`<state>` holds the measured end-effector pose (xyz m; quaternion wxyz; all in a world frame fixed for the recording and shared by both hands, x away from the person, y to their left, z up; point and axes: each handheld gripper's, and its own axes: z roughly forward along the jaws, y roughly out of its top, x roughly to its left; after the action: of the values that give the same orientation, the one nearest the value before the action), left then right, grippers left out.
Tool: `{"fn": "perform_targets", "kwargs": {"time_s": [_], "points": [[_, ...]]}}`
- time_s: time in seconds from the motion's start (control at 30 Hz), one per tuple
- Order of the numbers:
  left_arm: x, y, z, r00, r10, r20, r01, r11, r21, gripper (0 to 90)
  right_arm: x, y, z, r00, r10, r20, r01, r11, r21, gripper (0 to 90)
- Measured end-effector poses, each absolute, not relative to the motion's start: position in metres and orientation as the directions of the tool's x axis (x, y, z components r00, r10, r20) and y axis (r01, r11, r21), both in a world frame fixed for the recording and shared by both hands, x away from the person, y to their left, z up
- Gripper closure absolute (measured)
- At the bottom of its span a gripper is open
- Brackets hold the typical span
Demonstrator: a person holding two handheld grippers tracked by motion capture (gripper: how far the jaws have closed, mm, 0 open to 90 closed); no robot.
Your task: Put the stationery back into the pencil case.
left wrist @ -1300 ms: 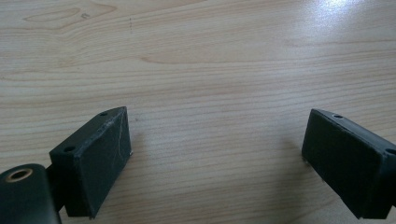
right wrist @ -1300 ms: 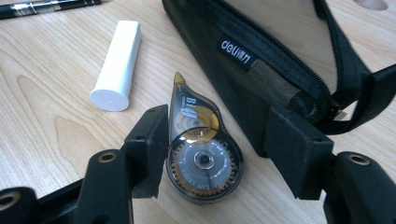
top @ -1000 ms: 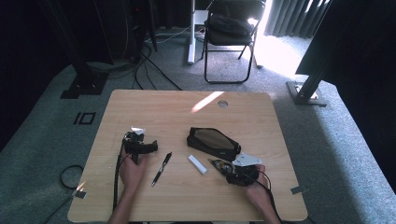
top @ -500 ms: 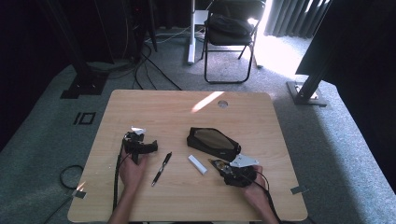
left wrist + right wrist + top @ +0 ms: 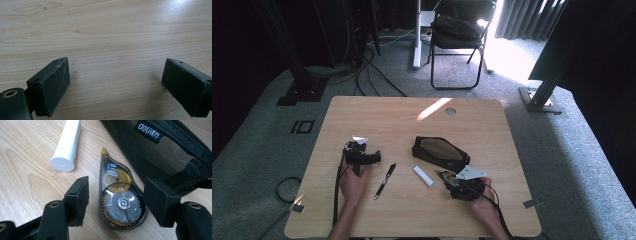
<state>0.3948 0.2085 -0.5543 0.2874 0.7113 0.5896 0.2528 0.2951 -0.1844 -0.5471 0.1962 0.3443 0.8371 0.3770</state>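
A smoky see-through correction tape roller (image 5: 120,205) lies flat on the wooden table (image 5: 412,115), its tip pointing away from me. My right gripper (image 5: 117,195) is open with one jaw on each side of the roller. There is a clear gap at the left pad (image 5: 80,200), and the right pad (image 5: 160,205) sits close to the roller's edge. In the high view the right gripper (image 5: 446,176) is at the front right, just below a black and brown pencil case (image 5: 439,152). My left gripper (image 5: 117,77) is open over bare wood, and from above the left gripper (image 5: 373,158) is at the table's left.
A white cylinder stick (image 5: 423,176) lies just left of the roller, also close by as the white stick (image 5: 66,145). A black pen (image 5: 384,181) lies between the two hands. The pencil case (image 5: 160,147) lies right behind the roller. A folding chair (image 5: 457,35) stands beyond the table.
The right gripper has edged slightly left around the correction tape roller. The left gripper has stayed where it was.
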Motion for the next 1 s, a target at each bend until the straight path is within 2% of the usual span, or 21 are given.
{"fn": "perform_targets", "kwargs": {"time_s": [1.0], "points": [[0.3948, 0.2085, -0.5543, 0.177, 0.984, 0.02, 0.693, -0.139, 0.707, 8.3, 0.3004, -0.1815, -0.5558, -0.672, 0.733, -0.107, 0.444, 0.514, 0.734, 34.4]]}}
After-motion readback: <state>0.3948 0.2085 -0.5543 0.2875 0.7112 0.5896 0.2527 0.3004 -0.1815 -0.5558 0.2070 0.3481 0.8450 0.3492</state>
